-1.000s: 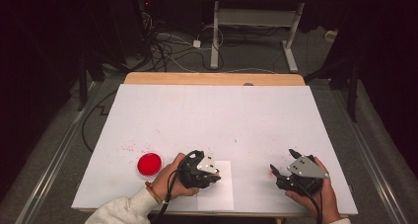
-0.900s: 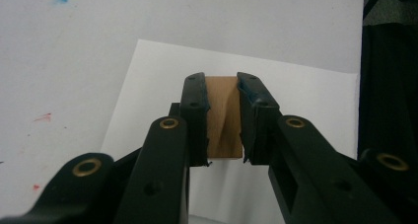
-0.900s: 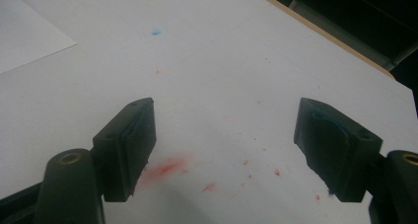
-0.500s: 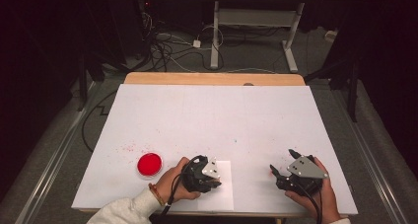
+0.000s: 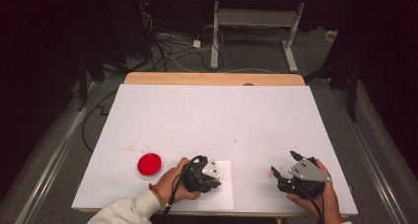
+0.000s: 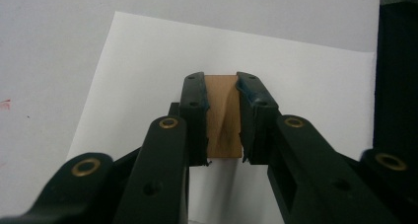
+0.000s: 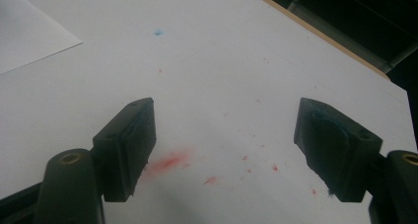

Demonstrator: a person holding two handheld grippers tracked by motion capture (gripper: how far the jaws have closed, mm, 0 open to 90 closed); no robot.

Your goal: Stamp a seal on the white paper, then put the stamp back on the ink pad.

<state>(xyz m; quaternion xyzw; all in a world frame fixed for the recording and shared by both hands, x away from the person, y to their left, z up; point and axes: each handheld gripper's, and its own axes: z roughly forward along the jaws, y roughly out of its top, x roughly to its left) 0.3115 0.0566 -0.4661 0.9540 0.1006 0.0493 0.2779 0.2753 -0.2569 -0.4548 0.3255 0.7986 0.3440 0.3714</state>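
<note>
A small brown wooden block (image 6: pixel 223 116) stands on end between the jaws of my left gripper (image 6: pixel 221 83), which is shut on it. The block is over a white sheet of paper (image 6: pixel 148 61). In the high view the left gripper (image 5: pixel 209 177) sits low over that sheet (image 5: pixel 224 197) near the table's front edge. My right gripper (image 5: pixel 282 162) rests at the front right, its jaws wide apart. In the right gripper view the right gripper (image 7: pixel 224 115) is open, with nothing between its jaws but stained table.
A round red dish (image 5: pixel 149 164) lies left of the left hand. The white table top (image 5: pixel 212 115) has a wooden strip (image 5: pixel 212 79) along its far edge. Red smears (image 7: pixel 167 162) and a blue speck (image 7: pixel 157 32) mark the surface. Cables and desk legs lie beyond.
My left hand has edged slightly to the right over the sheet, the block still in its jaws. The right gripper has stayed put.
</note>
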